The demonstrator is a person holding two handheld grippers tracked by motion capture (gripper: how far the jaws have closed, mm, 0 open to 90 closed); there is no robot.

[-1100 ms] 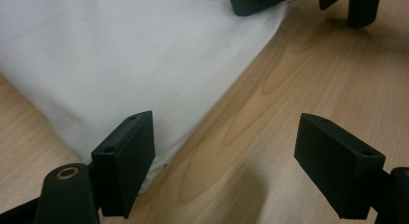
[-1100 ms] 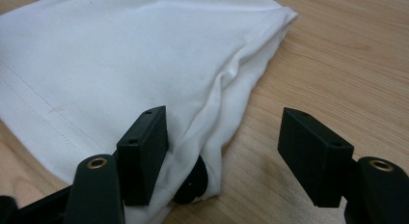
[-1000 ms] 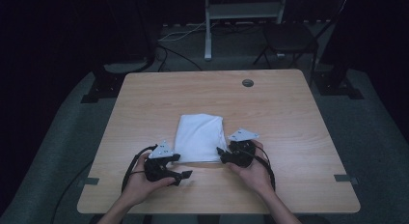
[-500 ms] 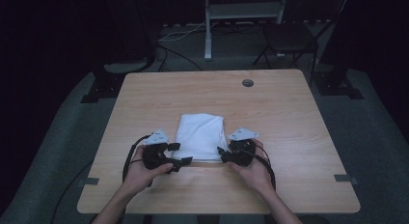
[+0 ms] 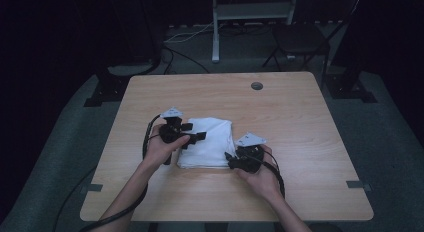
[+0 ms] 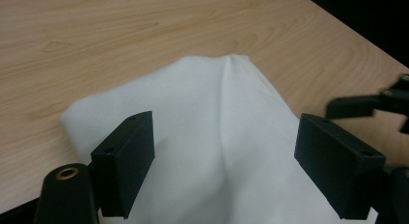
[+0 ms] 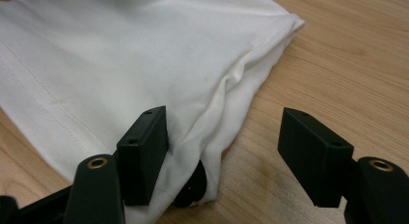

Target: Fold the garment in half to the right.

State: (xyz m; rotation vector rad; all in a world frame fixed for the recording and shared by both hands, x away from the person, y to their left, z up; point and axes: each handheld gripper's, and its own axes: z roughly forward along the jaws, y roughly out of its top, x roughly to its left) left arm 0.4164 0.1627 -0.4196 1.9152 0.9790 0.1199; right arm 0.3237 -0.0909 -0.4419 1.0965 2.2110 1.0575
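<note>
**Two grippers at a folded white cloth**

A folded white cloth (image 5: 209,142) lies near the middle of the wooden table (image 5: 300,122), closer to the person's edge. Around it the tabletop is bare apart from a small round hole (image 5: 257,86) toward the far side. Beyond the table, a dark chair (image 5: 300,42) and a pale metal stand (image 5: 216,27) sit on the floor.

The left gripper (image 5: 192,137) hangs over the cloth's left part, jaws wide apart with cloth below them and nothing pinched. The right gripper (image 5: 231,159) sits at the cloth's near right corner, jaws also spread; one jaw lies over the cloth, the other over bare wood.

The right gripper view (image 7: 222,151) shows the stitched hem and layered folds of the cloth (image 7: 144,64), which the high view leaves flat. The left gripper view (image 6: 224,156) catches the other gripper's jaw at its right edge.
</note>
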